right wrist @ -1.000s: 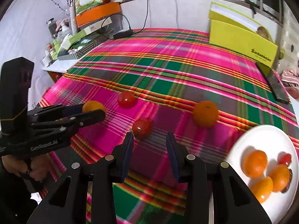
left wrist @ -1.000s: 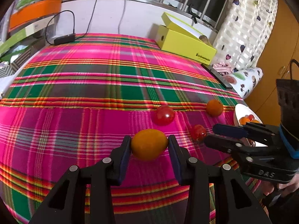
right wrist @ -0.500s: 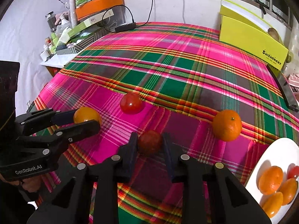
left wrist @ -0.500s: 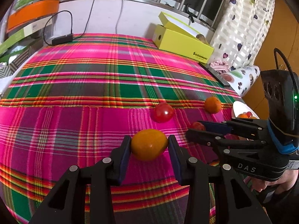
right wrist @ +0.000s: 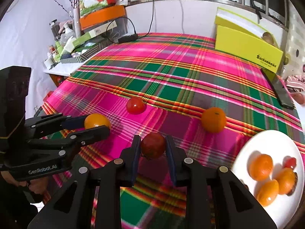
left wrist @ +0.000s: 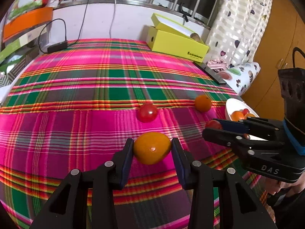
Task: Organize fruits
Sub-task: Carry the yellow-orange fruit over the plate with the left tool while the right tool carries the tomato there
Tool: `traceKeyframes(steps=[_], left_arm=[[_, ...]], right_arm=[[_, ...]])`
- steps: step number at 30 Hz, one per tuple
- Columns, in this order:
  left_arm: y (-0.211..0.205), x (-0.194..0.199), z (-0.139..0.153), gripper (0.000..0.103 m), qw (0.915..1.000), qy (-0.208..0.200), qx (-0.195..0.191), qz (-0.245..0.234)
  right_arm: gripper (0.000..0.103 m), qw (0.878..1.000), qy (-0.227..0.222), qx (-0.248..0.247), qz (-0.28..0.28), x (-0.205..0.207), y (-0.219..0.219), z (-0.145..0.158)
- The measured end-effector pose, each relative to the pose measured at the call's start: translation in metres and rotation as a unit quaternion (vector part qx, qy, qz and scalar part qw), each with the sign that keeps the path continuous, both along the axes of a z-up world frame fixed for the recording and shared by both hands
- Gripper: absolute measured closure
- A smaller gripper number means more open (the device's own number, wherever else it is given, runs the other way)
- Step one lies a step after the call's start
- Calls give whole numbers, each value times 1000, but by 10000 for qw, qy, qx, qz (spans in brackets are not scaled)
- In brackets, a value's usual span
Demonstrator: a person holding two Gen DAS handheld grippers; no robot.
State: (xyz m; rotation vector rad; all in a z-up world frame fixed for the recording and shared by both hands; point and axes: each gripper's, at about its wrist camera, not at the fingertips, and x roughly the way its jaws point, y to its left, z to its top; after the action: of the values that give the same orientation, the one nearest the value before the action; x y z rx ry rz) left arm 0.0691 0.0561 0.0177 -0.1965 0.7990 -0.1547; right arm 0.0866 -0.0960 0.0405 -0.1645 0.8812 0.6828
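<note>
The tabletop (right wrist: pixel 190 80), under a pink and green plaid cloth, carries loose fruit across its near half and a white plate (right wrist: pixel 246 152) at its right edge, already holding several small oranges and a red tomato. Of the loose pieces, the orange (right wrist: pixel 213 119) lying between the plate and the centre looks the biggest: probably firm, moderately heavy and round enough to roll, so it is best pinched across its widest part. A glossy red tomato (right wrist: pixel 135 105) sits apart toward the middle; its skin seems smooth and slippery and its flesh soft, so it likely wants a light squeeze at the equator. The left gripper (left wrist: pixel 152 148) has its pads pressed on either side of a yellow-orange fruit (left wrist: pixel 152 147), pinching it across the middle, where an oval body is steadiest. The right gripper (right wrist: pixel 153 147) is closed on a darker red tomato (right wrist: pixel 153 147), the pads touching both flanks just above the cloth. This small one appears the most fragile here, and hard pressure could bruise or split it, though a loose hold might let it slip out.
</note>
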Motion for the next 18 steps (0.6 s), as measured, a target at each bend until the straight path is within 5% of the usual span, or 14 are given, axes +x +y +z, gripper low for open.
traceKeyframes(steps=[18], left_arm=[[-59,-8,21,54,9975,-183,116,-668]], right_arm=[[76,9978,-194,194,-605,-28,-68,19]])
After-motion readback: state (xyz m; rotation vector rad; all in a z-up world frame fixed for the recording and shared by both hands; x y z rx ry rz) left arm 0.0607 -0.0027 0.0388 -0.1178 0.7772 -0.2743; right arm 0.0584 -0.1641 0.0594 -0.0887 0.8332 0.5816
